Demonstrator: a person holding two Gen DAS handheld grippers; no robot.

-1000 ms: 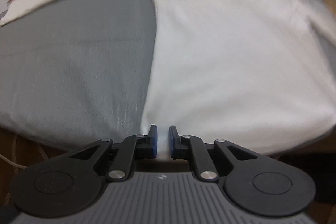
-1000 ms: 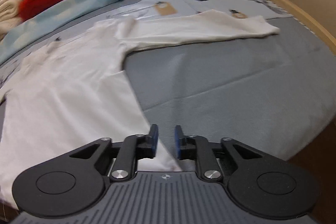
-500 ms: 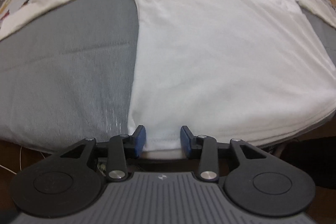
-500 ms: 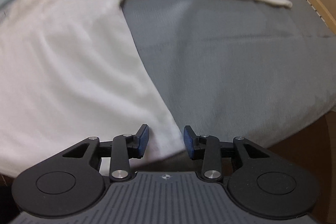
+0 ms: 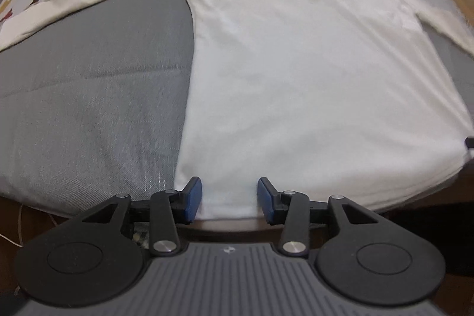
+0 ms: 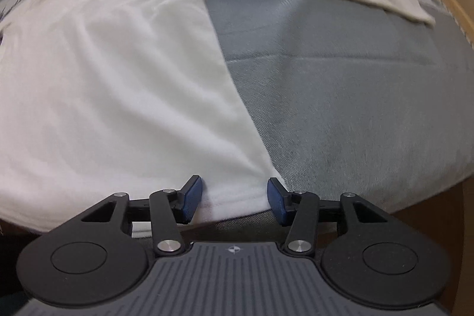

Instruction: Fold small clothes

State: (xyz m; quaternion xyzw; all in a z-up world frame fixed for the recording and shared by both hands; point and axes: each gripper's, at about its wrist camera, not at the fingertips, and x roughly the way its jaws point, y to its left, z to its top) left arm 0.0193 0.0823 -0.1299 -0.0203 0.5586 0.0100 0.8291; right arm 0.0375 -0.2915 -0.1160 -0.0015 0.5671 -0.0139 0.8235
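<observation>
- Left wrist view: left tongs (image 5: 229,199) gape wide astride the shirt (image 5: 311,73) hem's lower-left corner
- Right wrist view: right tongs (image 6: 234,199) likewise wide at the other hem corner
- Shirt lies flat on the bed (image 5: 89,96), sleeves spread toward the upper frame, likely ready for folding

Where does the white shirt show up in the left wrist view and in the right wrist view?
Left wrist view: the white shirt fills the centre and right, its hem between the open left tool.
Right wrist view: it fills the left and centre, its hem corner between the open right tool.
Shared landmark: the grey bed cover.
</observation>
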